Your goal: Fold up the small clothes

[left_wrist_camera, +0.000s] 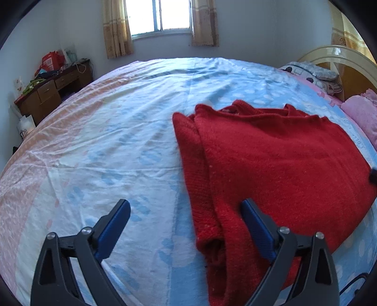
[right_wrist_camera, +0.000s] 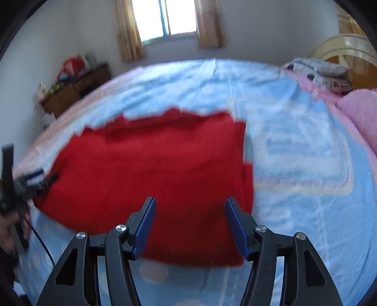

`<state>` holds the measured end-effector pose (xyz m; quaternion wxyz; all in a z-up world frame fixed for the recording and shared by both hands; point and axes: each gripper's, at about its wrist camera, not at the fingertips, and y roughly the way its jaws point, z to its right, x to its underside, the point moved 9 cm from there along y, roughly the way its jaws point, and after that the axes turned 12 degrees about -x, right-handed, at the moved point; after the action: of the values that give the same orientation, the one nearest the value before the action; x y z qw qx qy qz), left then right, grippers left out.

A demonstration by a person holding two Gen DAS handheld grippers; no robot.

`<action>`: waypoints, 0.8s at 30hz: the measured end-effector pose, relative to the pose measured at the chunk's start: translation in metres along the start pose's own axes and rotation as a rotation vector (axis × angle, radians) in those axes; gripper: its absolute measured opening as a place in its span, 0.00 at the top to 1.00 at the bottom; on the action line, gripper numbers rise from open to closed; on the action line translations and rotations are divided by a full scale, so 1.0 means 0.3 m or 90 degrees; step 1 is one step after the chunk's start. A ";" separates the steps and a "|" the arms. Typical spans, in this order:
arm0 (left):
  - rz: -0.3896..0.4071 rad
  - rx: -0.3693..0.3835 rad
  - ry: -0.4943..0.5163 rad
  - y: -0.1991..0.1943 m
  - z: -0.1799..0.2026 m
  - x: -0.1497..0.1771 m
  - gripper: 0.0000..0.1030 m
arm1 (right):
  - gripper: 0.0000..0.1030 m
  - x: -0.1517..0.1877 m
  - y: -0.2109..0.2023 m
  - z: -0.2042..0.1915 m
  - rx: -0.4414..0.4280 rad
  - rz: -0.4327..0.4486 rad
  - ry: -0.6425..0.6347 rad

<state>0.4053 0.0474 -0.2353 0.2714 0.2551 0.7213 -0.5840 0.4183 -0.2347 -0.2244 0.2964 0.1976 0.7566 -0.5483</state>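
A red knitted sweater [left_wrist_camera: 278,164] lies folded on the bed sheet [left_wrist_camera: 106,141], its sleeve folded along the left edge. My left gripper [left_wrist_camera: 186,207] is open and empty above the sweater's near left edge, its right finger over the knit. In the right wrist view, which is blurred, the sweater [right_wrist_camera: 153,164] fills the middle. My right gripper [right_wrist_camera: 189,211] is open and empty above its near right part. The left gripper [right_wrist_camera: 35,179] shows at that view's left edge, by the sweater's left side.
The bed sheet is light blue with pink bands. Pillows [left_wrist_camera: 313,75] and a pink blanket [left_wrist_camera: 360,115] lie by the headboard [left_wrist_camera: 341,61] at right. A cluttered wooden desk [left_wrist_camera: 51,87] stands against the far left wall under a curtained window [left_wrist_camera: 160,16].
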 end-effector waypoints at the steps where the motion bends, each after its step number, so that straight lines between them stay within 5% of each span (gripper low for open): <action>1: -0.008 -0.006 0.002 0.003 -0.004 0.007 0.02 | 0.41 0.027 0.018 0.008 -0.004 -0.016 0.014; 6: -0.017 0.001 -0.011 -0.004 -0.019 0.039 0.01 | 0.41 0.059 0.024 -0.041 0.037 -0.028 -0.046; 11: -0.028 0.008 -0.029 -0.001 -0.031 0.053 0.00 | 0.41 -0.015 0.004 -0.155 -0.005 0.019 -0.053; 16: -0.022 0.007 -0.026 -0.010 -0.032 0.060 0.00 | 0.41 -0.017 0.131 -0.276 -0.048 -0.018 -0.061; 20: -0.021 0.024 -0.039 -0.017 -0.041 0.066 0.00 | 0.39 0.051 0.182 -0.337 0.016 -0.034 -0.131; 24: -0.010 0.020 -0.036 -0.036 -0.042 0.081 0.00 | 0.39 0.044 0.161 -0.365 0.013 -0.033 -0.126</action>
<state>0.3791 0.0589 -0.2423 0.2830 0.2368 0.7063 -0.6041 0.4134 -0.1159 -0.2432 0.3532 0.1258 0.7229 -0.5804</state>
